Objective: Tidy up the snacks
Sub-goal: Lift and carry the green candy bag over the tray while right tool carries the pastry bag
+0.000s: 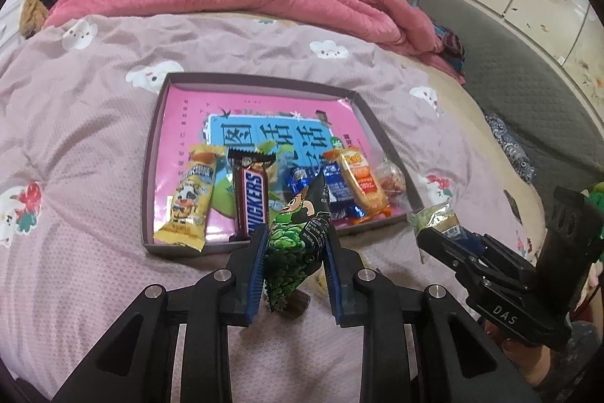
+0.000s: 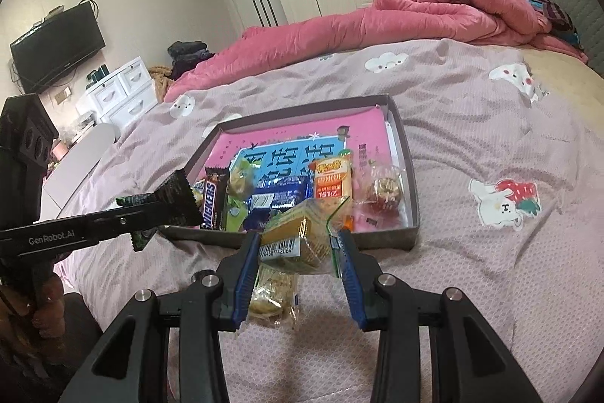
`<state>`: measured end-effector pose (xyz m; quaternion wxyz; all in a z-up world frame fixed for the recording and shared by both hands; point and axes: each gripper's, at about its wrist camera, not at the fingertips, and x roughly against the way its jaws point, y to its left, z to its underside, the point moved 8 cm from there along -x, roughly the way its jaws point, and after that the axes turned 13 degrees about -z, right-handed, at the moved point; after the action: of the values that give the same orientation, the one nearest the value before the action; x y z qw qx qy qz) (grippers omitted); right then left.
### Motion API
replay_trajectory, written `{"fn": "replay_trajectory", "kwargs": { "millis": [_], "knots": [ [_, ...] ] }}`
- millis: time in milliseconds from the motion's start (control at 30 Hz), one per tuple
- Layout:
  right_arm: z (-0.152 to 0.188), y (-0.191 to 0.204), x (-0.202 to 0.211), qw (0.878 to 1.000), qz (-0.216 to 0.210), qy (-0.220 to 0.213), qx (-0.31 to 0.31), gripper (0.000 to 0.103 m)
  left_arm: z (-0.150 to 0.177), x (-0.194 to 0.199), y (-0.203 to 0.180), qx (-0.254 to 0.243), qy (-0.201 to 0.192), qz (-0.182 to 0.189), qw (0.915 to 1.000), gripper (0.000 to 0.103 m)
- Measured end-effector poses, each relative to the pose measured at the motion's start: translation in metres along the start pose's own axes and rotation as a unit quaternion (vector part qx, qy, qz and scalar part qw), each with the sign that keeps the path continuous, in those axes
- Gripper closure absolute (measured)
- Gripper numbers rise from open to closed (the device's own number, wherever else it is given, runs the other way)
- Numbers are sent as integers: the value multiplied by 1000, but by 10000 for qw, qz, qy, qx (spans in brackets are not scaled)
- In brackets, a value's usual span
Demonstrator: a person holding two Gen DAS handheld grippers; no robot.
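Snacks are half sorted: a shallow grey box [image 1: 149,176] sits on the bed, lined with a pink printed sheet, and holds a row along its near edge — a yellow cow-print bar [image 1: 188,199], a Snickers bar [image 1: 251,195], a blue packet [image 1: 339,189], an orange cracker pack [image 1: 362,186] and a clear-wrapped sweet [image 1: 392,176].

My left tool [image 1: 294,252] is clamped on a dark green packet [image 1: 298,233], held upright just short of the box's near wall. My right tool [image 2: 298,252] grips a clear-wrapped biscuit pack [image 2: 298,237] with a barcode label, hovering near the box's right front corner. Another wrapped biscuit [image 2: 270,293] lies on the bedcover [image 2: 490,138] below it, outside the box.

I judge the step in hand to be placing both packets into the row. I'd take them one at a time so the tools don't cross, carry each over the wall and set it down before releasing. The gap between the Snickers and the blue packet looks tight for the green one, so I'd lay it flat, parallel to its neighbours.

The green packet looks crinkly and light with a serrated top seal; the biscuit pack looks brittle, so I'd avoid squeezing harder.
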<state>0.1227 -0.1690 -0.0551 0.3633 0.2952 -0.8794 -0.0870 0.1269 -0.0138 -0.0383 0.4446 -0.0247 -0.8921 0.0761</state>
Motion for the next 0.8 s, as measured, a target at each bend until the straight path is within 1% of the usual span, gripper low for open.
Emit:
{"fn": "replay_trajectory", "kwargs": {
  "millis": [267, 567, 800],
  "knots": [
    [-9, 3, 7, 9998, -75, -152, 91, 62, -10, 12, -1, 110, -142, 27, 9998, 75],
    [-22, -3, 13, 9993, -139, -348, 28, 62, -23, 14, 0, 227, -264, -15, 9994, 75],
    [-31, -9, 17, 9989, -109, -456, -17, 62, -32, 11, 0, 306, -323, -63, 9990, 75]
  ]
}}
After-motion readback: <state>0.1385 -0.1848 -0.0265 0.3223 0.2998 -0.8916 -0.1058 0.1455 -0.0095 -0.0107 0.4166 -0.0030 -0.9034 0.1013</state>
